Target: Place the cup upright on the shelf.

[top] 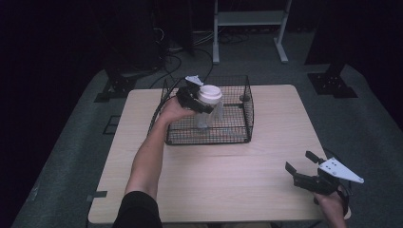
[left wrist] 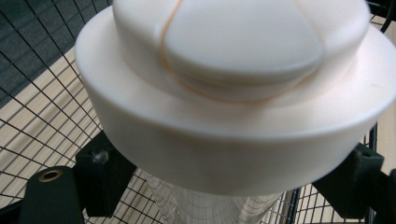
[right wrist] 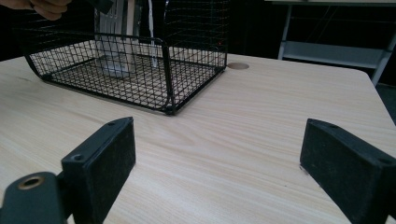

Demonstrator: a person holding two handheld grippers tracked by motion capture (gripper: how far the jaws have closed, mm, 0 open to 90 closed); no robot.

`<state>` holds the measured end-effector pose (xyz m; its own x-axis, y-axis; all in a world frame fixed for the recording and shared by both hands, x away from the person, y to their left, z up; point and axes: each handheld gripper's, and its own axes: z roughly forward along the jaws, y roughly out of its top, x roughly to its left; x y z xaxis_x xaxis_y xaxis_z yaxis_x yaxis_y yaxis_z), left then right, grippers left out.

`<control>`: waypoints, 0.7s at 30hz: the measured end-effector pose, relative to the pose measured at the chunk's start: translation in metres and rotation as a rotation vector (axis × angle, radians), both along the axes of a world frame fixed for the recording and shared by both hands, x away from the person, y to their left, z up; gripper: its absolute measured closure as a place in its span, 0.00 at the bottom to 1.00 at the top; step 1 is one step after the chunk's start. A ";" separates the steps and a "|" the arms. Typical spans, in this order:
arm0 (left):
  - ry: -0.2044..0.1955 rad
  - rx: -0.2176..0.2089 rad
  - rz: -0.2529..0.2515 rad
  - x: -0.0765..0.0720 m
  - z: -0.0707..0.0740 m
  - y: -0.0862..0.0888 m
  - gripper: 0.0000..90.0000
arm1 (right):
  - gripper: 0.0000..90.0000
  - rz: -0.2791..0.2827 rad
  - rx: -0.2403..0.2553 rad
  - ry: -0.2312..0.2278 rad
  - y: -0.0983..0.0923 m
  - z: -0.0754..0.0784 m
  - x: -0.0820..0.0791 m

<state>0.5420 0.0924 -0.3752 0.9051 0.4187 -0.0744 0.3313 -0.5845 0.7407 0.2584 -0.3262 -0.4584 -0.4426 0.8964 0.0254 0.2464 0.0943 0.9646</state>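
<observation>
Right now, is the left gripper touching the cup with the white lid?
Touching. In the left gripper view, the left gripper has both black pads pressed against the clear cup just under its white lid.

White-lidded clear cup (top: 209, 107) upright over basket (top: 247, 124)

One lidded clear cup (top: 209, 107), one wire basket (top: 237, 135), one table (top: 214, 180), perhaps one small object (top: 244, 98) inside the basket
</observation>
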 end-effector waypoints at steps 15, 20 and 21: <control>-0.017 0.011 0.005 -0.002 0.000 -0.005 0.18 | 0.11 0.005 0.002 -0.005 0.000 0.001 -0.001; -0.020 0.020 0.006 -0.003 0.001 -0.005 0.18 | 0.11 0.005 0.004 -0.009 0.000 0.002 -0.001; -0.021 0.026 0.004 -0.003 0.001 -0.005 0.18 | 0.11 0.006 0.005 -0.009 0.000 0.002 -0.001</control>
